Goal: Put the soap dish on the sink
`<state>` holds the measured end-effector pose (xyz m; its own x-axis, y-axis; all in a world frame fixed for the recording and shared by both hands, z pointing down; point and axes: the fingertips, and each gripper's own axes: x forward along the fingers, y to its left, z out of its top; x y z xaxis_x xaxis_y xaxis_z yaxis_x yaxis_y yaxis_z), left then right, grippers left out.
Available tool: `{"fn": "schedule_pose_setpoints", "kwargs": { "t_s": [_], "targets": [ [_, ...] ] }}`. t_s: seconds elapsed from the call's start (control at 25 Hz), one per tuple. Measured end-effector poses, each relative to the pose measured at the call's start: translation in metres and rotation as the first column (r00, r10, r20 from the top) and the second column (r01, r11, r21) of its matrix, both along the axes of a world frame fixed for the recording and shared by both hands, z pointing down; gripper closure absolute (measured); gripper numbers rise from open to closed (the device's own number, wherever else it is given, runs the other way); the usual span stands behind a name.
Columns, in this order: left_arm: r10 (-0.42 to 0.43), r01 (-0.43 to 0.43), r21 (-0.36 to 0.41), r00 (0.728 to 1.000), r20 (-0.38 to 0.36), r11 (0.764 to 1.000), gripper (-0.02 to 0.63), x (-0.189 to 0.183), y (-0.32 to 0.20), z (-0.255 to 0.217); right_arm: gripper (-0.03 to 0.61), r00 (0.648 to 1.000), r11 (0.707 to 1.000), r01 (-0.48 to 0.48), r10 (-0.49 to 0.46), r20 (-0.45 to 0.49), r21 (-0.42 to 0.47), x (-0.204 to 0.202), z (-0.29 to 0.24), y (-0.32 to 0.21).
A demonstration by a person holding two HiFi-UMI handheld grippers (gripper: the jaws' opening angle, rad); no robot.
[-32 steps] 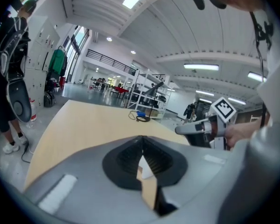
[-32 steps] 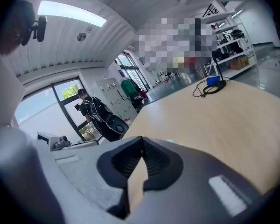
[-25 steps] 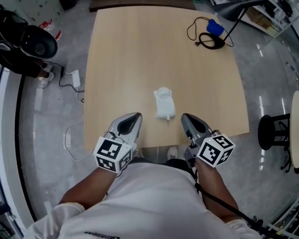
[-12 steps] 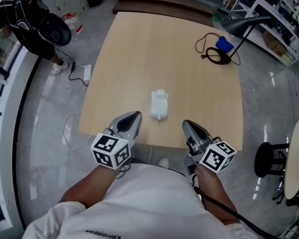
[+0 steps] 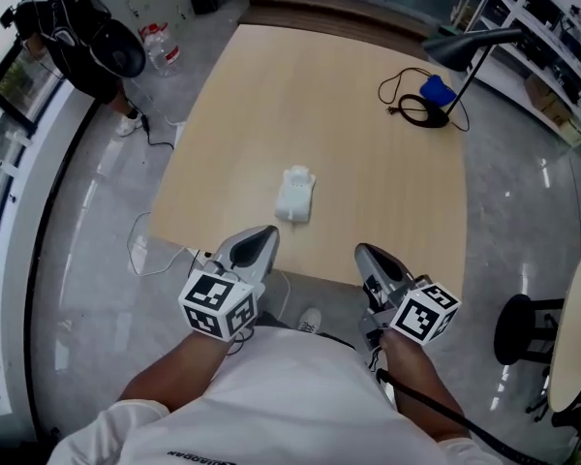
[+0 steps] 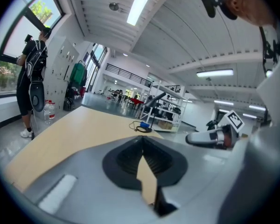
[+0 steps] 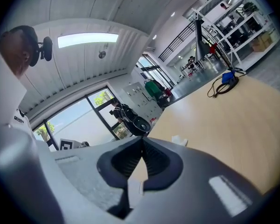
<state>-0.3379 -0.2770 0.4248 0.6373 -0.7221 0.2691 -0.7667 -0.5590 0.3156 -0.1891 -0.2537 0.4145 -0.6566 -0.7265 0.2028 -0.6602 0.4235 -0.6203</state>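
Our left gripper (image 5: 259,236) and right gripper (image 5: 370,254) both have jaws pressed together on nothing. The soap dish (image 5: 294,194) lies on the table (image 5: 368,163) ahead of the left one, the nearer, long axis pointing away from us.

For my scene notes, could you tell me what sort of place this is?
Likely an open lab or workshop hall: a large wooden table on a polished grey floor, with metal storage shelves beyond.
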Motion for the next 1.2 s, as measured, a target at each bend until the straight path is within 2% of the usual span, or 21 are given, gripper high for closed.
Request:
{"fn": "schedule_pose_setpoints", "kwargs": {
  "t_s": [0.24, 0.48, 0.68, 0.96, 1.2],
  "targets": [
    [-0.014, 0.015, -0.008, 1.000, 0.027, 1.000, 0.605, -0.008, 0.016, 0.001, 0.577, 1.000, 1.000, 0.020, -0.019, -0.016, 0.024, -0.002, 0.000, 0.008],
    [0.051, -0.052, 0.021, 0.997, 0.049, 0.998, 0.604, -0.014, 0.001, -0.010, 0.577, 0.999, 0.998, -0.032, 0.033, -0.033, 0.053, -0.011, -0.007, 0.008],
    [0.081, -0.084, 0.050, 0.995, 0.061, 0.995, 0.604, -0.035, -0.016, -0.018, 0.577, 0.996, 0.995, -0.074, 0.077, -0.039, 0.074, -0.031, -0.009, -0.001],
    [0.124, -0.127, 0.052, 0.991, 0.054, 0.991, 0.604, -0.053, -0.029, -0.015, 0.577, 0.993, 0.993, -0.107, 0.110, -0.050, 0.057, -0.056, 0.000, -0.008],
    [0.136, -0.138, 0.049, 0.990, 0.037, 0.989, 0.605, -0.059, -0.033, -0.015, 0.577, 0.989, 0.991, -0.125, 0.128, -0.074, 0.051, -0.061, 0.001, -0.012]
  ]
}}
